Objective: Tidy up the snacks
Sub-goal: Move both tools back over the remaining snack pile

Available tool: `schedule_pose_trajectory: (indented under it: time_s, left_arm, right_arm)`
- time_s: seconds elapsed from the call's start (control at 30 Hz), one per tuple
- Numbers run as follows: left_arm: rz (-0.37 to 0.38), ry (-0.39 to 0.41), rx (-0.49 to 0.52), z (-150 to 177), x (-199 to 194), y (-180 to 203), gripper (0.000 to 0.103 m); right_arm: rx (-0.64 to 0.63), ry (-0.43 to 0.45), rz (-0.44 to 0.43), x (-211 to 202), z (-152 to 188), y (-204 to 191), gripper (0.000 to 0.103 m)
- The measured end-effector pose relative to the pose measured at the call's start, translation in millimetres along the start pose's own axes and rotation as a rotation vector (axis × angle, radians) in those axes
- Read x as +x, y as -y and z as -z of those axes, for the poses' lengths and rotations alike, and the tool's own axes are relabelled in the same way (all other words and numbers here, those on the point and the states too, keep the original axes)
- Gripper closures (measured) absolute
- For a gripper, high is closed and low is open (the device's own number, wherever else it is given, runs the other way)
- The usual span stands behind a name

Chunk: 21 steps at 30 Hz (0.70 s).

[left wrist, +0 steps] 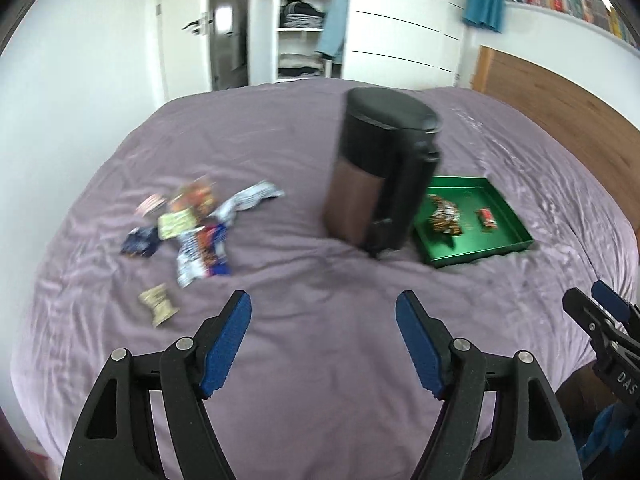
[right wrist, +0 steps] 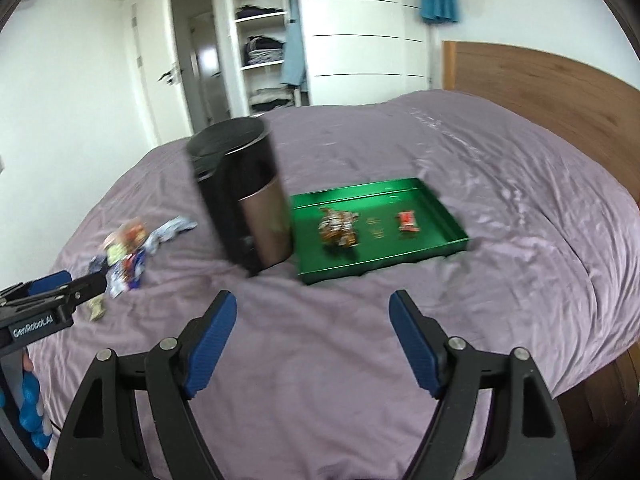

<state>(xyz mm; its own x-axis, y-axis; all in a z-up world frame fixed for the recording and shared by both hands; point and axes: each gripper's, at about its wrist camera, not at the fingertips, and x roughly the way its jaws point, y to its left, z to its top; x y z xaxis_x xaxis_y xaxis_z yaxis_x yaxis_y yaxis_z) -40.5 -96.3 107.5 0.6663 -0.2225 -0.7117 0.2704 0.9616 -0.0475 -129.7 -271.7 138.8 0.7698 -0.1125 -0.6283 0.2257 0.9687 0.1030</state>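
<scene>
Several snack wrappers (left wrist: 188,224) lie in a loose heap on the purple bed sheet (left wrist: 304,320), left of a black and copper bin (left wrist: 380,172). One beige wrapper (left wrist: 158,305) lies apart, nearer to me. A green tray (left wrist: 516,236) right of the bin holds a crumpled brown wrapper (left wrist: 443,216) and a small red packet (left wrist: 486,219). My left gripper (left wrist: 323,342) hovers over bare sheet, open and empty. My right gripper (right wrist: 312,340) is also open and empty, short of the tray (right wrist: 448,216). In the right wrist view the heap (right wrist: 128,256) sits at far left.
A wooden headboard (left wrist: 560,108) borders the bed on the right. Behind the bed stand a white wardrobe (left wrist: 396,24) with open shelves of folded clothes and a door (left wrist: 184,28). The right gripper's fingers (left wrist: 608,308) show at the left view's right edge.
</scene>
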Motion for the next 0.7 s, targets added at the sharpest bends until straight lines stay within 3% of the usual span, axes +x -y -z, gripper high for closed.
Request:
schedule_pose_trajectory:
  time_s: [0.4,0.7]
  left_arm:
    - [-0.110,0.044,-0.205,26,-32,-118,0.030]
    - [-0.219,-0.011,-0.297,55,-6,-179,0.029]
  right_arm:
    - [-0.147,0.026,-0.097,-18,-6,-97,0.002]
    - [-0.203,0.002,-0.215,16,-1,-158,0.002]
